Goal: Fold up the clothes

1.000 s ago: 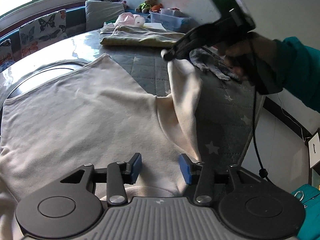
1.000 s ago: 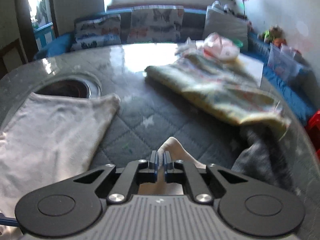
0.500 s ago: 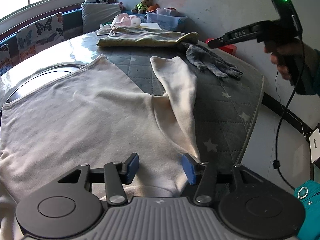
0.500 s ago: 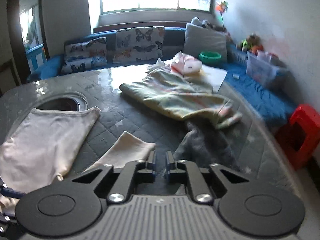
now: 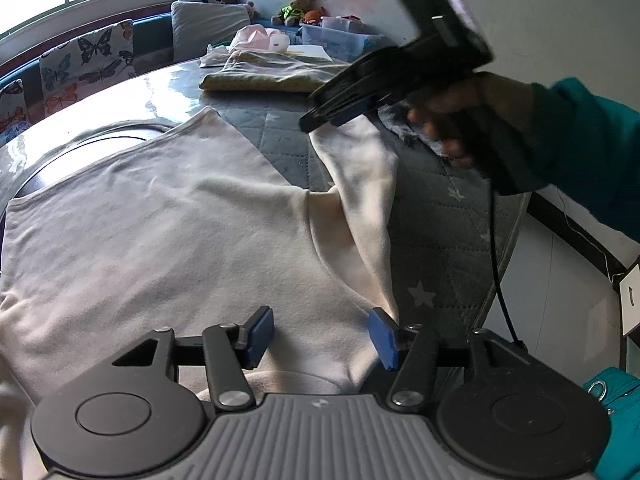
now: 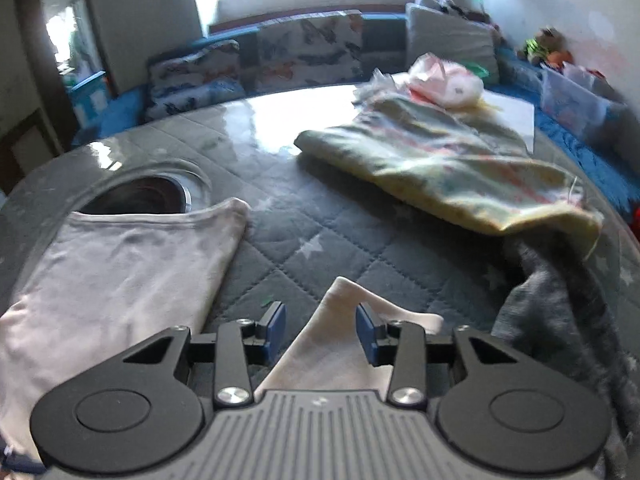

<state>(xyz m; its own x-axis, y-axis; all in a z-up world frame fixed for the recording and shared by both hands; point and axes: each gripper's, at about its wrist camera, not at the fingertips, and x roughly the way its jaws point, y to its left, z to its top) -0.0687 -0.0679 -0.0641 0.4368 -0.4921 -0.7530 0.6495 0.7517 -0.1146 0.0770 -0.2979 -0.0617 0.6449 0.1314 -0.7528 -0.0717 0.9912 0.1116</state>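
Cream long-sleeved top point(image 5: 168, 232) lies spread flat on the worktop point(image 6: 304, 216), which carries a grey quilted cover with star print. Body of the garment is on the left side of the cover, its far hem next to a round recess point(image 6: 140, 196) in the worktop. One sleeve point(image 5: 360, 184) runs away from the body toward the far right, lying on the quilt.

Left tool point(image 5: 320, 338): near the shoulder and neckline of the top, blue pads set moderately apart and opening. Cloth lies beneath and between the pads; neither pad presses on it, so nothing is held.

Right tool point(image 6: 320, 330): over the cuff end of the sleeve point(image 6: 352, 332). Pads stand moderately apart and are opening; the sleeve tip lies between them on the quilt, not pinched. In the left wrist view this tool point(image 5: 320, 118) appears blurred, held by a hand point(image 5: 460, 120) in a teal sleeve, its tip at the sleeve's cuff.

Other items on the worktop: a yellowish patterned cloth point(image 6: 440, 168) at the far right, a dark grey garment point(image 6: 560, 312) just beside it nearer the right edge, a pink-and-white bundle point(image 6: 444, 80) behind. Butterfly-print cushions point(image 6: 304, 52) line the bench beyond.
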